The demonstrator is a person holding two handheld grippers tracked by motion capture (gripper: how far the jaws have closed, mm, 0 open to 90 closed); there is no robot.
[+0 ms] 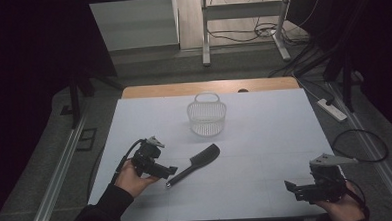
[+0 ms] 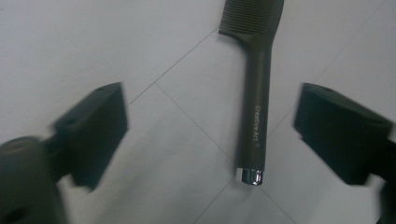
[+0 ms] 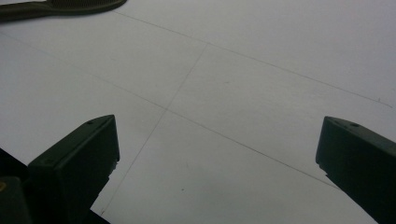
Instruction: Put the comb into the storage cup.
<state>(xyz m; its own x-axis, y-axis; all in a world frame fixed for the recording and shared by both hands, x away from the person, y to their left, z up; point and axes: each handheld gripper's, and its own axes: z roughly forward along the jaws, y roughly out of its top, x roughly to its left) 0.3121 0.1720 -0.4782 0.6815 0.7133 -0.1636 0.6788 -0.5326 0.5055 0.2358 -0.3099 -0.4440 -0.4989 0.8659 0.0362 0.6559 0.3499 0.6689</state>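
Right gripper waits at the near corner of the worktop, jaws spread and empty; left gripper straddles the handle of the black comb without pressing it, jaws released, likely to grasp it; white basket stands beyond, upright.

Black comb with silver end cap and pale handle lettering; white lattice basket beyond the comb; white table with thin grey grid lines.
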